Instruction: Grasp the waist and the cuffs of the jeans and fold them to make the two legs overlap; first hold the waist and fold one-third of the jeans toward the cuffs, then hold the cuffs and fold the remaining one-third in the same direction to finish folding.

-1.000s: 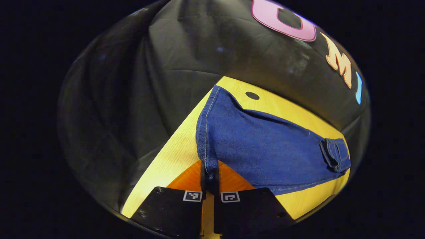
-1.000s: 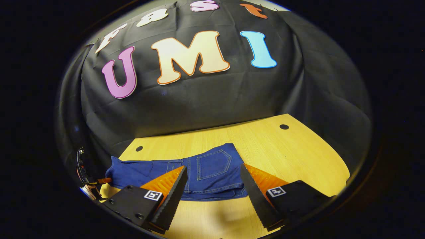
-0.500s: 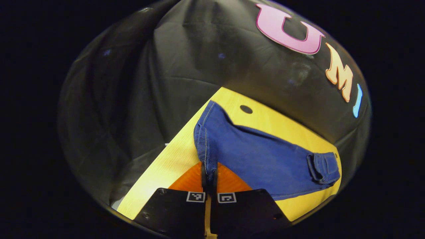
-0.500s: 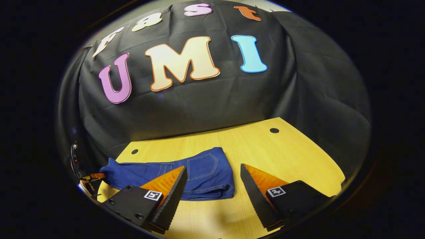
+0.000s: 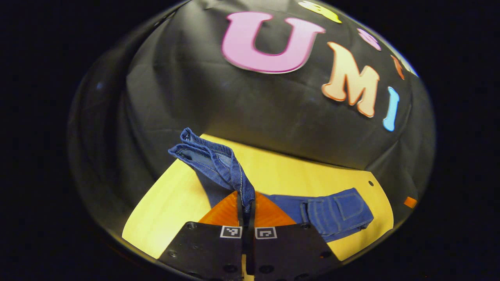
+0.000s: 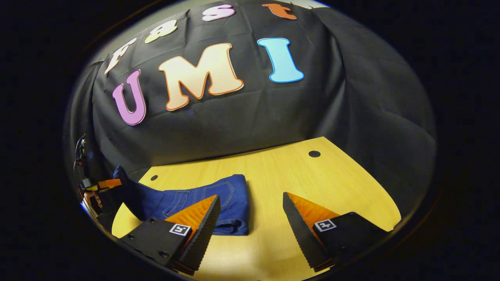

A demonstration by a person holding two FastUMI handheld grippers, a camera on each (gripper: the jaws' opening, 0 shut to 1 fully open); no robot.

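Clamping a seam of the jeans (image 5: 234, 171) between fully closed jaws, the left gripper (image 5: 245, 210) is seen in the left gripper view with the cuff end lifted clear of the worktop (image 5: 164, 207). A second ago that end was stretched low over the wood; it has since been raised and the cuffs now flop open above the jaws, so the last fold toward the waist is judged to be under way. The right gripper (image 6: 250, 216) is held with its jaws wide apart and nothing between them. Beyond them, in the right gripper view, the folded waist part of the jeans (image 6: 211, 197) lies flat on the worktop (image 6: 332, 183), its pocket upward, and it has drifted leftward over that second. At that view's left edge the other gripper (image 6: 97, 185) is only partly made out. How neatly the legs overlap under the lifted cloth cannot be told.
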